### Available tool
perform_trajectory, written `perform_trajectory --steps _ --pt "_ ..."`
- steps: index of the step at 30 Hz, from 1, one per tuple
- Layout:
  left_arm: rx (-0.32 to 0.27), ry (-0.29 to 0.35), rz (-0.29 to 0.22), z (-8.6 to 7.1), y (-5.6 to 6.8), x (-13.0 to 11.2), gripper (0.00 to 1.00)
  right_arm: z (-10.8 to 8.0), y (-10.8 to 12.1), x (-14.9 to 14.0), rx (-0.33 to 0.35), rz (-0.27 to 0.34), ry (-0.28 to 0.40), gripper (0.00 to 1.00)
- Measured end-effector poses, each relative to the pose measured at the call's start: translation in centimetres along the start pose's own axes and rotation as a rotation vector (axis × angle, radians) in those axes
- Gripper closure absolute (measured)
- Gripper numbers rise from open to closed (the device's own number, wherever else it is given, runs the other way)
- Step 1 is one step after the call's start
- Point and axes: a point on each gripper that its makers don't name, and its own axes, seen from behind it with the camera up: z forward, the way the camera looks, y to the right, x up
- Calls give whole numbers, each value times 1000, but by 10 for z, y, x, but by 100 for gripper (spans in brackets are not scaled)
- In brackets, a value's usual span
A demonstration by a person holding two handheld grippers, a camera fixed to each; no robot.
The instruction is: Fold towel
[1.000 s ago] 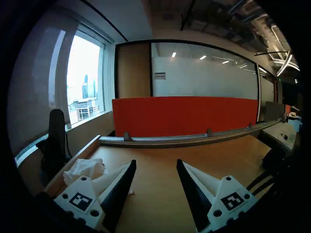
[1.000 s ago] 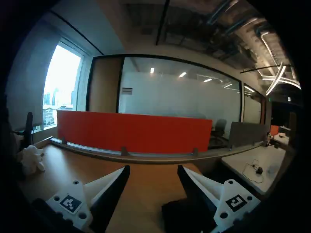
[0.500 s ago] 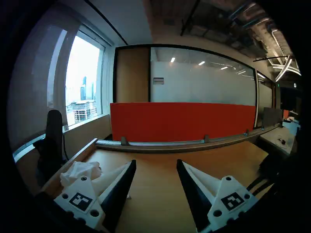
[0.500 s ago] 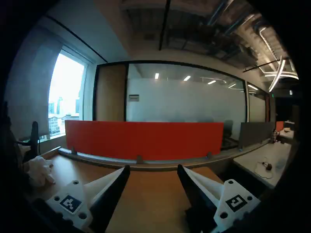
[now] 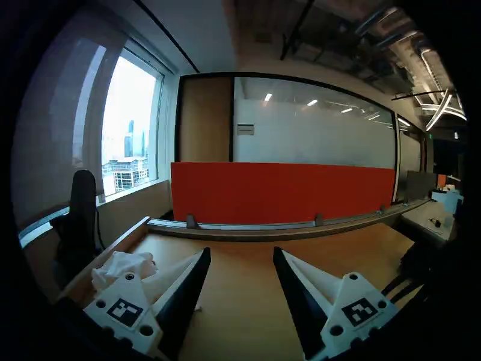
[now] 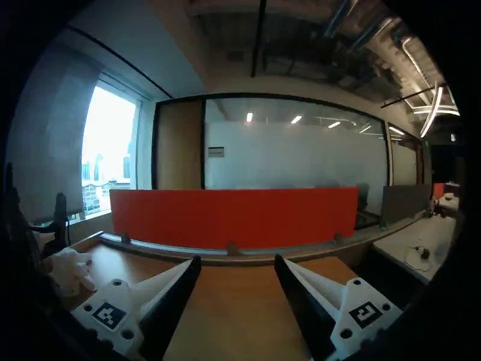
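Left gripper [image 5: 240, 253]: fingers spread, nothing between them. Right gripper [image 6: 237, 260]: likewise spread and empty. The towel [image 5: 123, 266] lies crumpled on the desk [image 5: 349, 243], to the left of both tools and close beside the left gripper's left finger. The left gripper is judged nearer. The towel is bunched, so no long axis can be told.
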Motion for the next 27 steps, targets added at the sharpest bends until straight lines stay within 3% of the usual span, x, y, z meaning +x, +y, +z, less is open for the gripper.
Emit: perform_trajectory --steps 9,20,27 --pt "4 22 -4 -4 -1 -1 24 -2 -5 9 -1 7 0 5" --pt "39 46 26 -10 -14 -11 24 -10 -13 9 -4 11 -31 6" --pt "64 54 7 -15 -22 -34 24 -11 -15 4 -21 -6 -38 6"
